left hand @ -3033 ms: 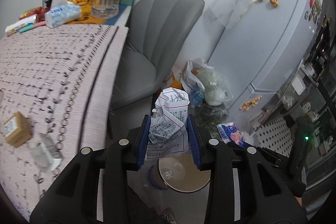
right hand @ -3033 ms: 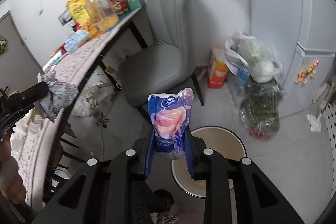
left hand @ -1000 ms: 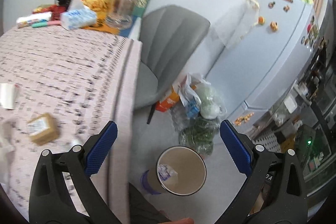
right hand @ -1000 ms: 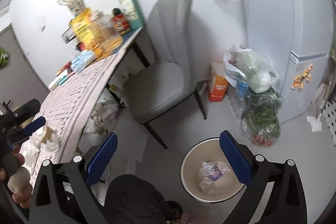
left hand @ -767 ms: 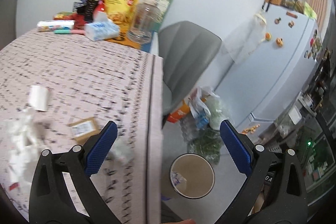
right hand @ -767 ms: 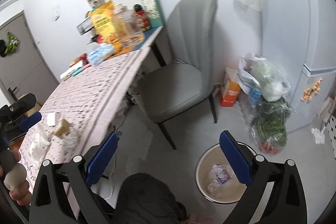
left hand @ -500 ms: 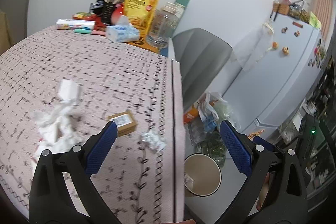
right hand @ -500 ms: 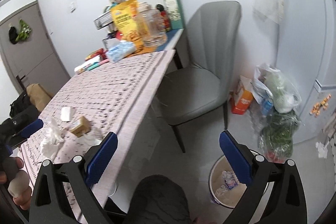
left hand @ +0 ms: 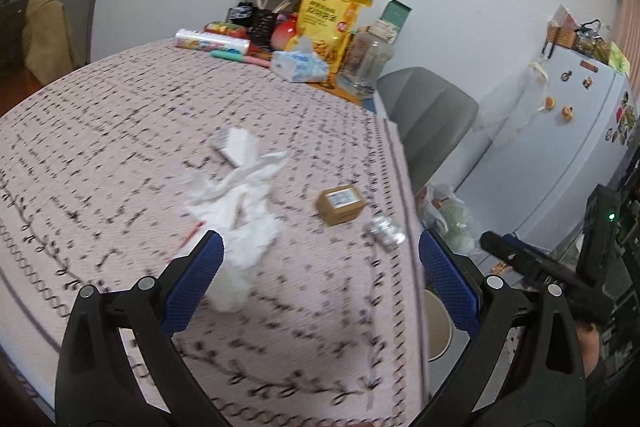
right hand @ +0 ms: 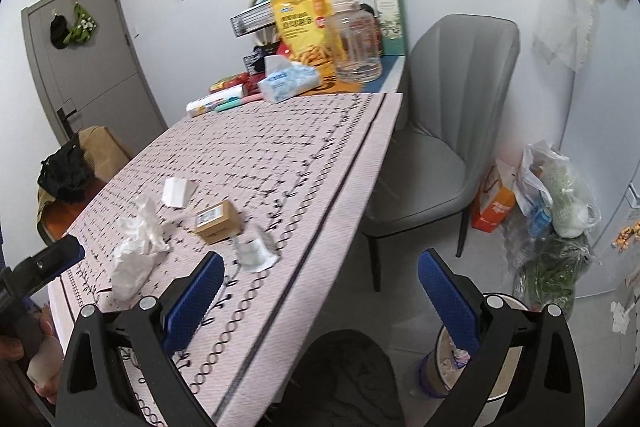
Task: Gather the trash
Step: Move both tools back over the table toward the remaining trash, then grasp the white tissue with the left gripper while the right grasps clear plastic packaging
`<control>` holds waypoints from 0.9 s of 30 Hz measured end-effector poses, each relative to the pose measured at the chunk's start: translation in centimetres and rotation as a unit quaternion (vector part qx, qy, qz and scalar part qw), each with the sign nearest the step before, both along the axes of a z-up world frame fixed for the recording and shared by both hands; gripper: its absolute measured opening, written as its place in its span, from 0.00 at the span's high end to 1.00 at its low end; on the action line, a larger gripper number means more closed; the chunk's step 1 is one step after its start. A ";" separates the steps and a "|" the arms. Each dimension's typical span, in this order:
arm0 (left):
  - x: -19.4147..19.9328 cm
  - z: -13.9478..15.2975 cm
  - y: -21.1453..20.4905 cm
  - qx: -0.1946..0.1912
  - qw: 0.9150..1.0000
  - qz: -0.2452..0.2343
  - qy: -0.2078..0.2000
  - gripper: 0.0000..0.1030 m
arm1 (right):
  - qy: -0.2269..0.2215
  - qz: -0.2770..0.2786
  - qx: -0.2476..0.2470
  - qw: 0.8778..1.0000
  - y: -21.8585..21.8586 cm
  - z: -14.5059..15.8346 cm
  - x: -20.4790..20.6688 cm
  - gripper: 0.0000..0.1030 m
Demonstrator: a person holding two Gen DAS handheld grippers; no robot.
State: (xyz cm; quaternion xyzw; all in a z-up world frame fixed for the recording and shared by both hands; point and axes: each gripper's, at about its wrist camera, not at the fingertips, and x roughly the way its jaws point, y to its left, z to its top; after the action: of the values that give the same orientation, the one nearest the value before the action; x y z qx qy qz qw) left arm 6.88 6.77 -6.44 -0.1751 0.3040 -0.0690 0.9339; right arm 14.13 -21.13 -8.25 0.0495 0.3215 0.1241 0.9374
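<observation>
Left gripper: jaws spread wide, empty, held over the tabletop with its pink patterned cloth. Right gripper: jaws likewise wide apart, empty, held past the tabletop's long edge, above the floor.

Trash on the tabletop, near end:
- crumpled white tissue, largest item, lying just beside the left gripper's left fingertip; blurred in the left wrist view.
- small white folded paper, just behind the tissue.
- small brown cardboard box with a printed label on top, to the right of the tissue.
- crumpled clear wrapper, near the tabletop edge, just beside the box.

Trash bin: round, on the floor below the right gripper's right side, partly hidden by it; some wrappers show inside.

Far end of the tabletop, well apart from the trash: yellow snack bag, clear glass jar, tissue pack, green carton.

Other: grey chair at the tabletop's side; bags on the floor by a white refrigerator.
</observation>
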 end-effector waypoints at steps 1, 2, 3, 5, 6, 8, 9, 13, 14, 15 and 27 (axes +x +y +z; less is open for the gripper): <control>-0.1 -0.3 0.4 0.000 1.000 0.003 0.003 0.06 | -0.001 0.002 -0.001 1.000 0.3 -0.1 0.0 0.08; -0.2 -0.6 0.9 0.000 1.000 0.007 0.007 0.06 | -0.001 0.004 -0.003 1.000 0.6 -0.1 -0.1 0.08; -0.3 -0.8 1.2 0.002 1.000 0.010 0.010 0.06 | -0.002 0.006 -0.003 1.000 0.9 -0.1 -0.1 0.08; -0.4 -1.4 1.8 0.006 1.000 0.016 0.015 0.06 | -0.001 0.013 0.000 1.000 1.2 -0.2 -0.2 0.08; -0.4 -1.7 2.1 0.008 1.000 0.021 0.019 0.06 | -0.002 0.016 0.000 1.000 1.4 -0.3 -0.2 0.08; -0.2 -2.3 2.7 0.008 0.999 0.029 0.027 0.06 | -0.001 0.026 -0.002 1.000 1.8 -0.6 -0.2 0.08; -0.1 -2.7 3.0 0.005 0.999 0.035 0.032 0.06 | 0.000 0.031 -0.003 1.000 2.0 -0.7 -0.2 0.08; 0.6 -3.7 3.5 -0.001 0.998 0.048 0.044 0.15 | 0.014 0.051 -0.003 0.999 2.8 -1.7 -0.1 0.15; 0.8 -3.7 3.3 0.000 0.998 0.048 0.045 0.17 | 0.019 0.057 -0.003 0.998 3.0 -2.0 0.1 0.18; 0.9 -3.7 3.2 0.002 0.998 0.048 0.046 0.22 | 0.024 0.059 -0.003 0.998 3.0 -2.3 0.2 0.20; 3.5 -4.0 0.1 0.044 0.997 0.026 0.051 0.61 | 0.052 0.069 0.009 0.996 3.4 -3.9 1.8 0.28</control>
State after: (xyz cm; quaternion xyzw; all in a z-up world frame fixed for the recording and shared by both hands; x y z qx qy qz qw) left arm 10.39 6.83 -10.42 -0.1444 0.3491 -0.0226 0.9256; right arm 15.97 -17.69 -12.12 0.0417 0.3712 0.1887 0.9082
